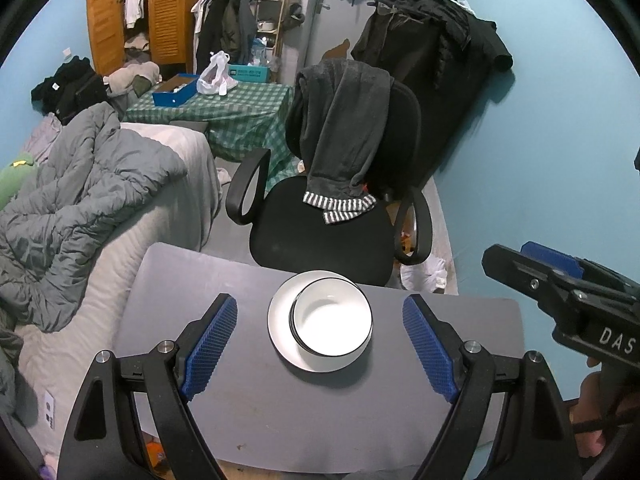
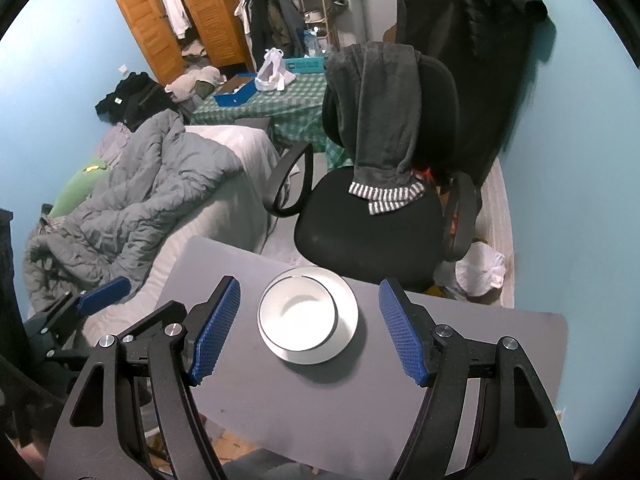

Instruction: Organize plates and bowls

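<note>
A white bowl (image 1: 331, 320) with a dark rim sits on a white plate (image 1: 280, 322) near the far edge of the grey table (image 1: 224, 412). It looks like more than one bowl nested together. My left gripper (image 1: 320, 312) hangs above the table, open, its blue pads (image 1: 210, 344) well apart on either side of the stack, touching nothing. In the right wrist view the same bowl (image 2: 298, 316) rests on the plate (image 2: 347, 312). My right gripper (image 2: 310, 312) is also open and empty above them.
A black office chair (image 1: 320, 224) draped with dark clothing stands just beyond the table. A bed with a grey duvet (image 1: 80, 208) lies to the left. The blue wall (image 1: 540, 160) is on the right. The other gripper (image 1: 560, 284) shows at the right edge.
</note>
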`<action>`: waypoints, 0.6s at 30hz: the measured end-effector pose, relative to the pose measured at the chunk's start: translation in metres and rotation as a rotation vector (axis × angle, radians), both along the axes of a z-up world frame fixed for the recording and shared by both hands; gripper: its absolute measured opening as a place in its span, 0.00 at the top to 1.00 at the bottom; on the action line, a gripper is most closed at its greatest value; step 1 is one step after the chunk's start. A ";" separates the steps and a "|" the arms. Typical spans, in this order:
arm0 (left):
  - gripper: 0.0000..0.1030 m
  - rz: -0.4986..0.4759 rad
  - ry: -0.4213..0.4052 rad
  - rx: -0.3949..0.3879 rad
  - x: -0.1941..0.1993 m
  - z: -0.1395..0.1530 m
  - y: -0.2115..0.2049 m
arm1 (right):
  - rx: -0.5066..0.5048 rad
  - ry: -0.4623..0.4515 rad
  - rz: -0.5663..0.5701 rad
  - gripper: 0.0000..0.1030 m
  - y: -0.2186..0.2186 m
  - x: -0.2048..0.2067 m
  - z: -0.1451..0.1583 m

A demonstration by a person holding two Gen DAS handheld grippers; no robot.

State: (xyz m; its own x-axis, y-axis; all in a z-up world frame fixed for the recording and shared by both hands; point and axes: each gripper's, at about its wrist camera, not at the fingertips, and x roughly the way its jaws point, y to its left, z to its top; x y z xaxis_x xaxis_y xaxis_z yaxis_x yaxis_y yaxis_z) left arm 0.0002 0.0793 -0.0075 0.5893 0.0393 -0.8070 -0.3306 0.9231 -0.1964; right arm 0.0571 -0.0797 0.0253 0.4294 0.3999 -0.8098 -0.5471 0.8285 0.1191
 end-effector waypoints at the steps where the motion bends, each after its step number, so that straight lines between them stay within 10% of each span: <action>1: 0.16 0.001 0.002 -0.002 0.000 0.000 0.000 | 0.002 0.002 -0.001 0.31 0.000 -0.001 0.000; 18: 0.16 -0.016 -0.003 -0.015 -0.008 0.011 -0.013 | -0.014 -0.017 -0.027 0.31 -0.014 -0.008 0.012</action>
State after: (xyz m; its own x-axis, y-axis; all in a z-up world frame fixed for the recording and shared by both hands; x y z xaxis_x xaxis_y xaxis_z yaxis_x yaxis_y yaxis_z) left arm -0.0074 0.0668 0.0033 0.5919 0.0177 -0.8058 -0.3155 0.9251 -0.2114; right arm 0.0491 -0.0934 0.0371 0.4536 0.3767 -0.8076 -0.5263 0.8446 0.0984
